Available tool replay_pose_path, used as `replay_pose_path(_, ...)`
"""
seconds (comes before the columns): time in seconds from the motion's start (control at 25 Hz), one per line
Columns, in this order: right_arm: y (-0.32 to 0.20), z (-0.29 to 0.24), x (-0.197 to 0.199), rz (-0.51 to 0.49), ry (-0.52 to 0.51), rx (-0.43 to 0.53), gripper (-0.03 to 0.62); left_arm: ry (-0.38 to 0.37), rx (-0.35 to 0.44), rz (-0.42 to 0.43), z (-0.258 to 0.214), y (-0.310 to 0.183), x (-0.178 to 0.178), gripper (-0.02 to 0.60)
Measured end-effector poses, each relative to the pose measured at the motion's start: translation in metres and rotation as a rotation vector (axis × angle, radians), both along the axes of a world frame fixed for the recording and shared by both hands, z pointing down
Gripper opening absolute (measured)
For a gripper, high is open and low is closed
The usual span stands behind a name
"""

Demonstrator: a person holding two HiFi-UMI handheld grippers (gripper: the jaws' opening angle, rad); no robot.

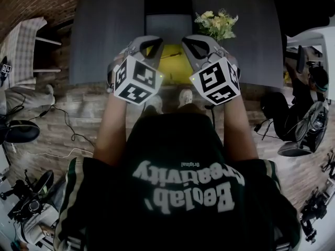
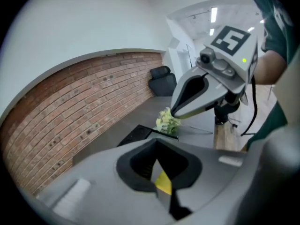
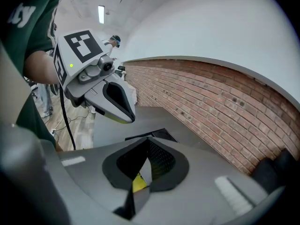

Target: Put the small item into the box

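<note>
Nearest the person, the left gripper (image 2: 158, 165) and the right gripper (image 3: 140, 170) are hovering side by side above the near edge of the dark table (image 1: 104, 46). Both are showing their jaws pressed together with nothing caught between them. A yellow thing (image 1: 175, 61), probably the small item, is lying on the table below and between them, showing through each gripper's jaw window and partly hidden. By the look of it, the task is only beginning: the item is lying outside the box, and picking it up and placing it are both waiting to be done. Farther back, the black box (image 1: 167, 14) is sitting well apart from the item, a bunch of flowers (image 1: 217, 24) is standing just beside it, and a brick wall (image 2: 84, 111) is running behind.
</note>
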State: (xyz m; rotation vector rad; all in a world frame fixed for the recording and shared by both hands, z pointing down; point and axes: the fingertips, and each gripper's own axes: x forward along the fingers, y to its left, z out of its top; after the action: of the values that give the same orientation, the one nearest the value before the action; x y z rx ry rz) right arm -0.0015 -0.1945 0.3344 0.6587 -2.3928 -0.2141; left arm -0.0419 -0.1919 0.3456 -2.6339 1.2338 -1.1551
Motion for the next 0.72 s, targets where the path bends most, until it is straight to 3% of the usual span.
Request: replay_pose_path(0.72,0.005,-0.042,-0.007,-0.023,-0.056,0.062,0.006,0.103,0.199,-0.05,-0.07,0.003,-0.011,0.003)
